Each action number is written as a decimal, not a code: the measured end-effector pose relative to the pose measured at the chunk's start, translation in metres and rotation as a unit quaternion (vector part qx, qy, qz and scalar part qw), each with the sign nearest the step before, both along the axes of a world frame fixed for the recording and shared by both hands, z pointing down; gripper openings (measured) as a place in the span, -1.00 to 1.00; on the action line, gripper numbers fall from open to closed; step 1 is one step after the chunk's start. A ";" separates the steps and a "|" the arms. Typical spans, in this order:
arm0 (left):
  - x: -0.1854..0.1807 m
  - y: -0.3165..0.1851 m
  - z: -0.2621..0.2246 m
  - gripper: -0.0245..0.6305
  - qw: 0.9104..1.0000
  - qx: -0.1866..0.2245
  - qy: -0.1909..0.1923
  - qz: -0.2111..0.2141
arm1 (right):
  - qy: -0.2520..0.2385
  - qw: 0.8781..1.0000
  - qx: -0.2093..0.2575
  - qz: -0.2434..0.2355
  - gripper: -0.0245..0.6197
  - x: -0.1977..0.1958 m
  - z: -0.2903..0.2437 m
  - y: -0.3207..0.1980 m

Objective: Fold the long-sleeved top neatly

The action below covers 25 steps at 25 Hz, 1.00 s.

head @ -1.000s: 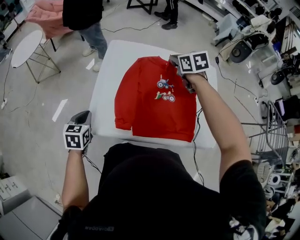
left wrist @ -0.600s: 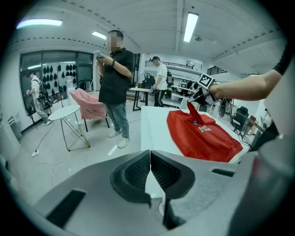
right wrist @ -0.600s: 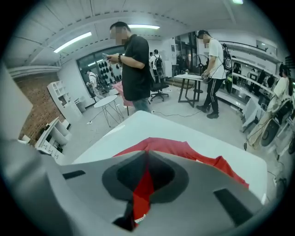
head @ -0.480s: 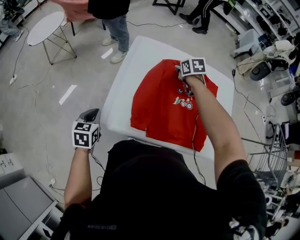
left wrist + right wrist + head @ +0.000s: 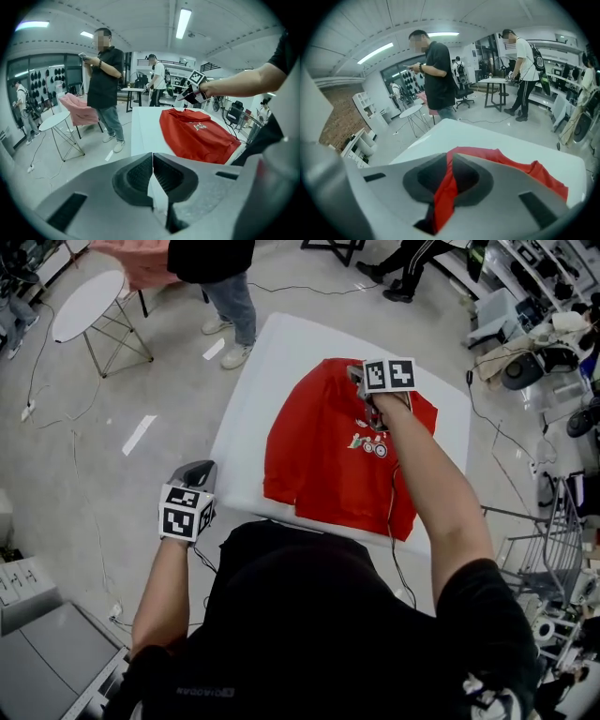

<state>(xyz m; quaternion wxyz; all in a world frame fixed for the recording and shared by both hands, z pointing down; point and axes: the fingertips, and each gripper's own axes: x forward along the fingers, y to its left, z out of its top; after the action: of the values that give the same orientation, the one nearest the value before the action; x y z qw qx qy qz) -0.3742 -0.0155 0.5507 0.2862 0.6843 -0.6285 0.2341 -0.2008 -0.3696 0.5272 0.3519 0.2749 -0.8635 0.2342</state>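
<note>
The red long-sleeved top [image 5: 328, 460] lies flat on the white table [image 5: 253, 399], printed chest up and collar at the far end. My right gripper [image 5: 359, 381] rests on the top just right of the collar. In the right gripper view a strip of red cloth [image 5: 443, 192] fills the narrow gap of that gripper [image 5: 449, 161]. Its jaws have just been opening, with the cloth still between the pads. My left gripper [image 5: 201, 469] hangs off the table's near left corner, shut and empty. In the left gripper view [image 5: 153, 161] the top [image 5: 197, 133] lies ahead to the right.
A person in a black shirt and jeans [image 5: 220, 268] stands at the table's far left corner. A round white side table [image 5: 89, 306] and a pink garment [image 5: 141, 263] are beyond. Another person [image 5: 403, 268] stands further back. Cables cross the floor; equipment and a wire cart [image 5: 553, 531] crowd the right.
My right gripper has come down from above the top's right shoulder onto the cloth beside the collar. The left gripper has stayed by the table's near left corner.
</note>
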 end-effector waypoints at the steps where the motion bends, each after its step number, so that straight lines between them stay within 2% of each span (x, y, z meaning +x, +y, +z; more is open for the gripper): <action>1: 0.004 -0.007 -0.002 -0.90 1.000 0.003 -0.002 0.011 | -0.013 1.000 0.006 -0.004 -0.81 0.002 -0.008 0.004; 4: 0.018 -0.027 -0.010 -0.90 0.999 0.014 -0.008 0.042 | -0.063 0.998 0.025 -0.010 -0.91 0.013 -0.035 0.021; 7: 0.037 -0.043 -0.027 -0.90 0.997 0.035 -0.010 0.064 | -0.102 0.994 0.047 0.002 -0.91 0.039 -0.061 0.044; 11: 0.063 -0.059 -0.061 -0.90 0.994 0.084 -0.008 0.072 | -0.168 0.983 0.060 0.042 -0.91 0.098 -0.091 0.087; 14: 0.079 -0.058 -0.078 -0.90 0.992 0.106 -0.013 0.065 | -0.199 0.976 0.066 0.063 -0.91 0.146 -0.099 0.134; 18: 0.104 -0.041 -0.081 -0.91 0.993 0.104 -0.016 0.053 | -0.183 0.976 0.091 0.078 -0.91 0.209 -0.089 0.194; 23: 0.124 -0.019 -0.061 -0.90 0.995 0.065 -0.045 0.053 | -0.111 0.986 0.113 0.057 -0.91 0.266 -0.048 0.257; 25: 0.131 -0.012 -0.055 -0.90 0.996 0.058 -0.049 0.051 | -0.099 0.987 0.110 0.061 -0.91 0.284 -0.038 0.276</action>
<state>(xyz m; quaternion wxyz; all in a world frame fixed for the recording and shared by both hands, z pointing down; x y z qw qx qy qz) -0.2437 -0.0270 0.4961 0.2030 0.7183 -0.6188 0.2448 0.0833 -0.0935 0.4895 0.2169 0.3397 -0.8963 0.1849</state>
